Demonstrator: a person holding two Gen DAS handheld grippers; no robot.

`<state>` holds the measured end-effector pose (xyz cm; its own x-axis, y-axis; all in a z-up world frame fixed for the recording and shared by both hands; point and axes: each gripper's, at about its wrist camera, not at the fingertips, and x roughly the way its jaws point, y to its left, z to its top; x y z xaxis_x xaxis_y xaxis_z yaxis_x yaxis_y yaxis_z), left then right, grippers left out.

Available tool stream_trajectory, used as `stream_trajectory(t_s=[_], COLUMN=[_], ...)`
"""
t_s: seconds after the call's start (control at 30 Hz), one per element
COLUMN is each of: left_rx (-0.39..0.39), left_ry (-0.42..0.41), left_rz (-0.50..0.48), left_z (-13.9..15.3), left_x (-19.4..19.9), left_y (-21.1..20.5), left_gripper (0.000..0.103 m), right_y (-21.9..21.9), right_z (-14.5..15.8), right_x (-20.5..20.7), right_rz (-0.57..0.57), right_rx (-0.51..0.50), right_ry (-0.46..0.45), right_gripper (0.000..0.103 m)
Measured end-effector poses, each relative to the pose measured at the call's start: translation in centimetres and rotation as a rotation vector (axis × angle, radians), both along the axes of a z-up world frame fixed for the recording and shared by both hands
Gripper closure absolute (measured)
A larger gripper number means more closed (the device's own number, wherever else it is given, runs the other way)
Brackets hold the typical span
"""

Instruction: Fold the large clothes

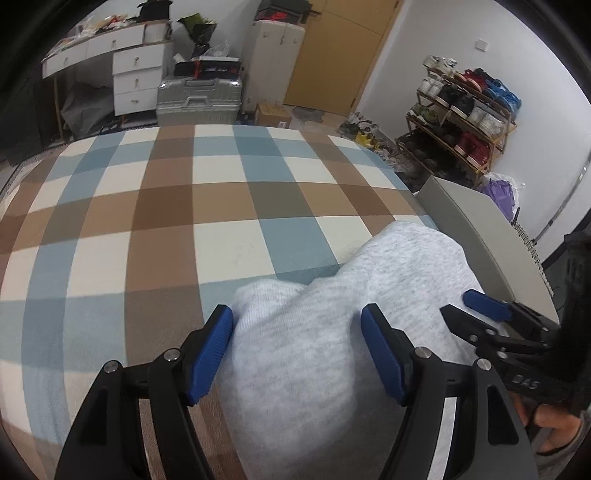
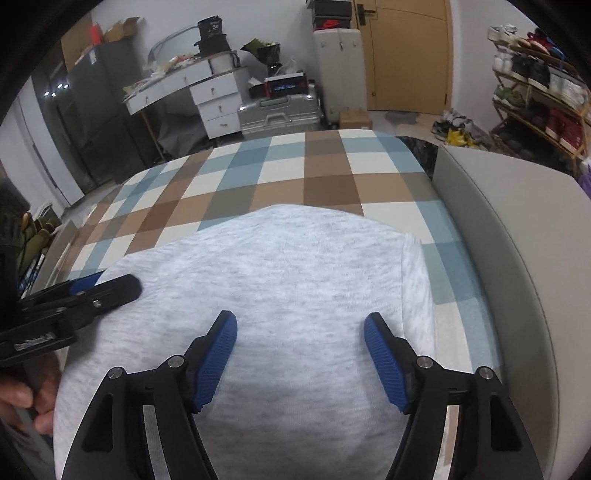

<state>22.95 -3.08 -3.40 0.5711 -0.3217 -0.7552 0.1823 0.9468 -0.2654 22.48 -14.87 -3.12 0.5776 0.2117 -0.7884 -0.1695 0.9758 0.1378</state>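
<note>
Folded garment [image 2: 258, 280] on bed [image 2: 325, 173], headboard [image 2: 517, 221] at right

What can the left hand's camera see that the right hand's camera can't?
Only the left wrist view shows a purple bag beside the shoe rack. Only the right wrist view shows a dark cabinet by the desk, and the door handle. Both show the grey garment on the checked blanket, the silver suitcase, and both open grippers: left gripper, right gripper.

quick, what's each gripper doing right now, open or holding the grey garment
Left gripper: open, jaws spread over the grey garment, holding nothing.
Right gripper: open, jaws apart above the same garment, holding nothing.
</note>
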Motion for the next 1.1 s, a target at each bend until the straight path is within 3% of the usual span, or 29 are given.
stream_trajectory(t_s=[0.17, 0.3, 0.4, 0.53, 0.6, 0.63, 0.67, 0.73, 0.83, 1.0, 1.1], left_rx=[0.015, 0.181, 0.151, 0.148, 0.151, 0.149, 0.144, 0.136, 0.103, -0.022, -0.123], left_ry=[-0.101, -0.106, -0.093, -0.110, -0.119, -0.119, -0.118, -0.112, -0.100, -0.071, -0.025], left_rz=[-0.060, -0.140, -0.134, -0.131, -0.124, -0.122, -0.120, -0.109, -0.078, -0.069, -0.060], left_z=[2.5, 0.3, 0.4, 0.2, 0.2, 0.2, 0.2, 0.4, 0.8, 0.8, -0.4], left_x=[-4.8, -5.5, -5.0, -5.1, -5.4, -5.4, -5.4, -5.9, -6.9, -9.2, -8.9], left_y=[-1.1, -3.5, -2.9, -2.9, -3.1, -3.0, -2.9, -2.7, -1.7, 0.5, 1.0], left_gripper=[0.037, 0.036, 0.036, 0.036, 0.035, 0.035, 0.035, 0.035, 0.035, 0.036, 0.048], right_y=[0.3, -0.1, -1.0, -3.6, -3.4, -3.1, -2.8, -2.7, -3.9, -4.7, -4.4], right_z=[0.1, 0.3, 0.6, -0.2, 0.1, 0.3, 0.6, 1.7, 2.7, 0.9, 1.0], right_x=[-0.3, -0.8, -2.0, -2.6, -2.9, -3.1, -3.3, -4.0, -4.6, -4.3, -4.5], right_rz=[-0.031, -0.036, -0.071, -0.055, -0.015, 0.020, 0.004, -0.005, -0.036, -0.050, -0.063], right_rx=[-0.088, -0.147, -0.222, -0.098, -0.078, -0.037, -0.055, -0.027, 0.037, 0.053, 0.047], right_ry=[-0.034, -0.026, -0.032, 0.033, 0.019, 0.015, -0.008, -0.055, -0.091, -0.026, -0.033], right_gripper=[0.034, 0.034, 0.032, 0.033, 0.054, 0.077, 0.090, 0.095, 0.095, 0.094, 0.091])
